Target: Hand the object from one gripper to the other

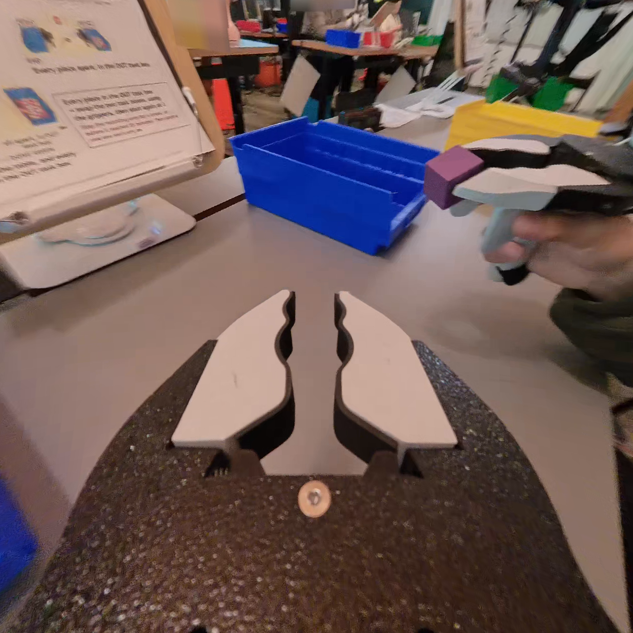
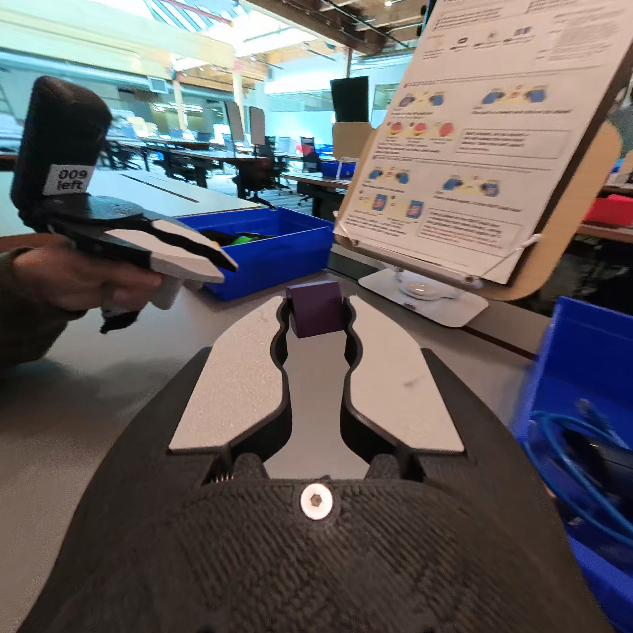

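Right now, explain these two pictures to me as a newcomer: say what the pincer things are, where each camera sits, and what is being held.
Each pincer is a hand-held two-finger gripper with a camera looking along its fingers. One picture comes from the left gripper, open and empty above the grey table. The other comes from the right gripper, shut on a purple block. Each view shows the other gripper off to the side, held by a person's hand. On the table stand a blue bin and an instruction sheet on a stand.

I see a matt purple block (image 2: 317,308) that looks like foam, smooth grey finger pads (image 2: 239,373) on my right gripper (image 2: 315,310), rough black printed plastic behind, and a glossy blue plastic bin (image 1: 329,185).
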